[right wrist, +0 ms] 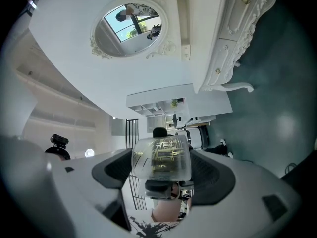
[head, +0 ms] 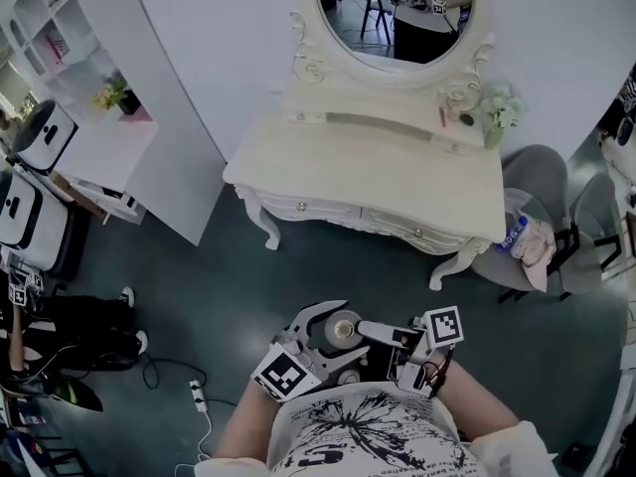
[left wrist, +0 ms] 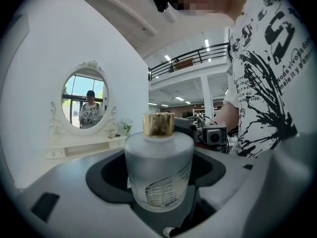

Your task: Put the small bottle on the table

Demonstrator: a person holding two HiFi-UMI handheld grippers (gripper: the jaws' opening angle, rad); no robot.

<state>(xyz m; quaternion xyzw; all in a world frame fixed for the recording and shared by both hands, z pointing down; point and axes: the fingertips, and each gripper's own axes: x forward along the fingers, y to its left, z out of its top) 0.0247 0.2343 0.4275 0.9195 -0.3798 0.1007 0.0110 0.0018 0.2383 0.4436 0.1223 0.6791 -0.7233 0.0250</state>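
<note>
The head view is lit evenly but dimly, with a cool cast; the pale table (head: 378,172) is rendered brightest, soft shadow being cast beneath it. Both gripper views are bowed and blackened at the corners. Daylight is reflected in the mirror (left wrist: 88,102); the small bottle (left wrist: 158,175) is shown sharp.

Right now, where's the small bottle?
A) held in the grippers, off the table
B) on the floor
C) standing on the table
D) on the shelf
A: the bottle stands upright between the jaws of the left gripper. The right gripper also has it between its jaws, close to the person's body. The table lies ahead, apart from it.
</note>
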